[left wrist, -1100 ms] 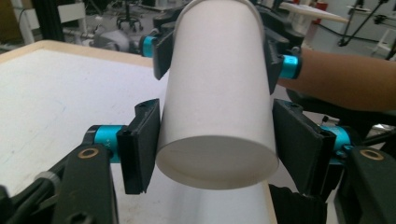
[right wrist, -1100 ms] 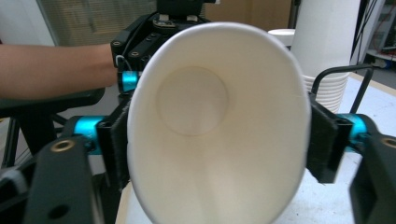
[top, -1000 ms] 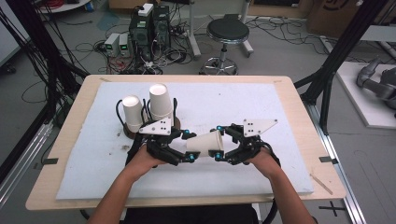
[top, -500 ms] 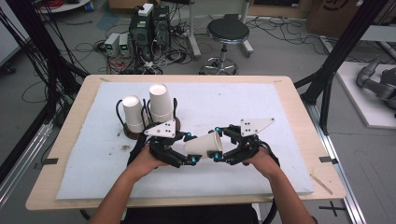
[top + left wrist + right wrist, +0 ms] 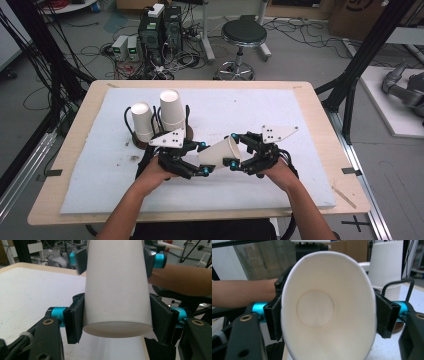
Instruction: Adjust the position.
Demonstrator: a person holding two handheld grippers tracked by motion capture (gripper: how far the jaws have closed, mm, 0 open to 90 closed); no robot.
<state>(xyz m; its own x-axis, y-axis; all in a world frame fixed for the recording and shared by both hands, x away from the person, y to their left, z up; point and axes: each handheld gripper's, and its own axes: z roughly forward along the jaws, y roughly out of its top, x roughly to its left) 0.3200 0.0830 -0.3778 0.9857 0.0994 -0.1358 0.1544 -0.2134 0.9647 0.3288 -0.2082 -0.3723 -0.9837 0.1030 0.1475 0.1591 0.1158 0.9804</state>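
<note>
in the high view the paper cup (image 5: 220,152) lies on its side in the air between the two grippers, just above the white mat (image 5: 300,115) on the tabletop (image 5: 320,100); most of its underside is hidden there, as are the pads pressing it. the left gripper (image 5: 202,158) clamps the cup near its closed base, its jaws pressed flat on either side of the wall in the left gripper view, where the cup (image 5: 117,287) runs out of frame at the top and the base faces the camera. the right gripper (image 5: 233,150) clamps the same cup at its open rim end; in the right gripper view the mouth of the cup (image 5: 328,307) faces the camera and is squeezed into an oval, with the lower rim cut off. both hands sit low at about 6 o'clock of the mat, the left hand (image 5: 155,172) and right hand (image 5: 280,172) angled inward toward each other, forearms entering from the bottom edge. two stacks of upturned cups (image 5: 160,117) stand on a dark holder at about 10 o'clock from the held cup, the holder's base mostly hidden.
</note>
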